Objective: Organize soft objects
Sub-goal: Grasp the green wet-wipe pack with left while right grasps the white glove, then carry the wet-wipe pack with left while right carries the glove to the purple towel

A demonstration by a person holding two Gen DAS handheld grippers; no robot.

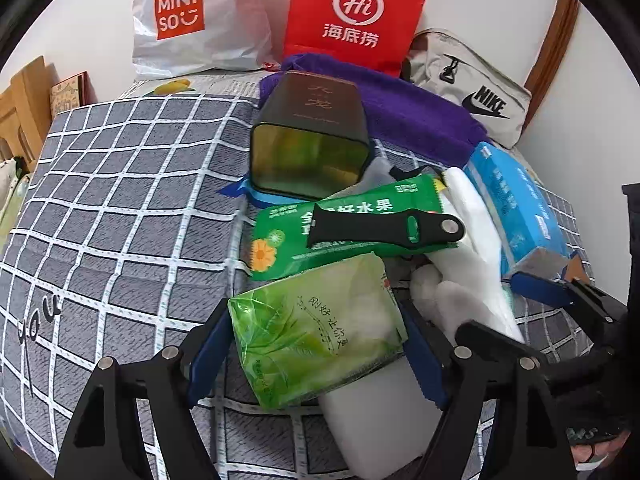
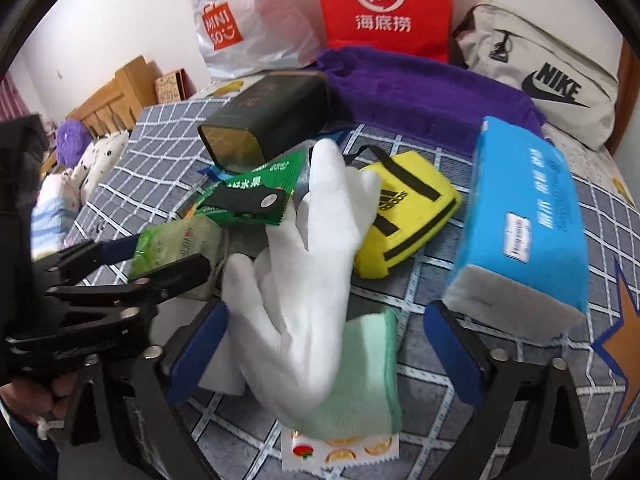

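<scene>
Left to right across the bed [image 1: 100, 184]. Left gripper [image 1: 316, 344]: jaws spread, straddling the green tissue pack [image 1: 316, 328] near the bed's front edge; whether the pads touch cannot be told. Right gripper [image 2: 324, 344]: jaws wide, flanking the white glove [image 2: 304, 272], which lies mid-bed over a mint cloth [image 2: 368, 368], pads apart from it. Step in hand, apparently: grasping. Each claw next needs to close squarely on its soft item before lifting.

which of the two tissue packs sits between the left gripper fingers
The green tissue pack, lying between the left gripper fingers. The blue tissue pack lies further right, near the right gripper instead.
</scene>
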